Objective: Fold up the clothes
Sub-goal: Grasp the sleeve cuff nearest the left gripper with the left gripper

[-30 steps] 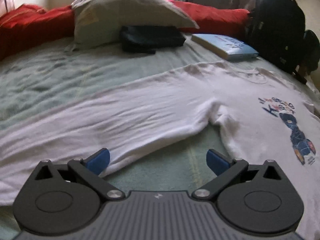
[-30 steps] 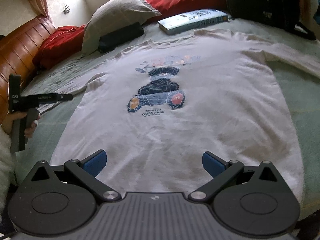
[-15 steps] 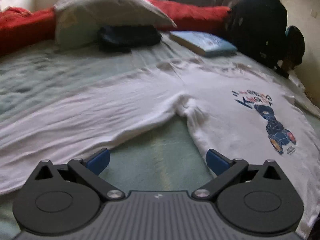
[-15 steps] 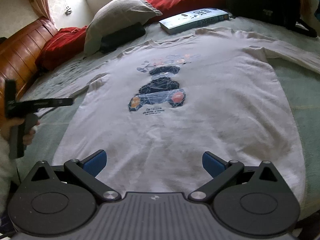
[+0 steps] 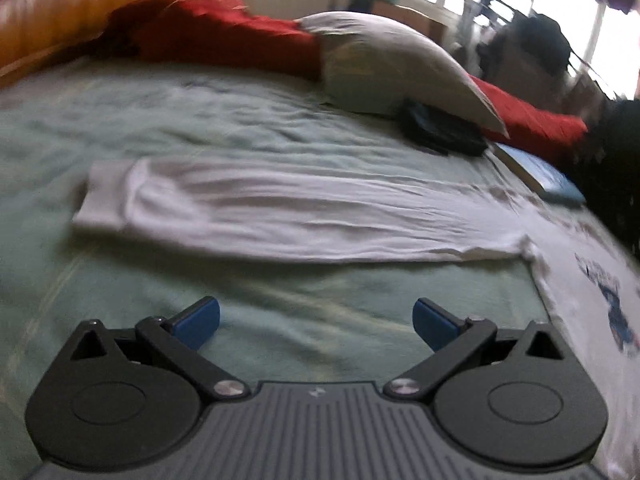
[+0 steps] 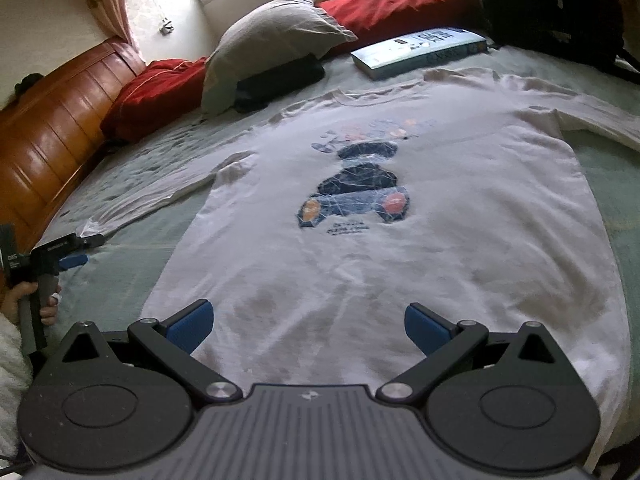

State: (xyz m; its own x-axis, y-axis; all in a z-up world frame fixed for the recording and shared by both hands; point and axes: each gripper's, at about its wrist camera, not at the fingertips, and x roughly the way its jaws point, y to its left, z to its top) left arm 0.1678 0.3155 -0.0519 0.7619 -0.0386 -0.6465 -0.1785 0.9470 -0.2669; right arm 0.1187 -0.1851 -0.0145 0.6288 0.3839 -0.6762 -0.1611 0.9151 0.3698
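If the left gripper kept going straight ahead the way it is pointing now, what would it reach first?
Probably the long white sleeve, which lies flat across its path. The left gripper is open over bare green bedsheet, with nothing between it and the sleeve. The view is blurred, so depth is uncertain.

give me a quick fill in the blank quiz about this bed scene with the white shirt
1. The white shirt lies spread flat with its printed side facing ____.
2. The dark pouch sits partly under the grey ____.
3. The left hand-held gripper has its jaws ____ and holds nothing.
4. The left sleeve lies stretched out on the ____ bedsheet.

Missing words: up; pillow; open; green
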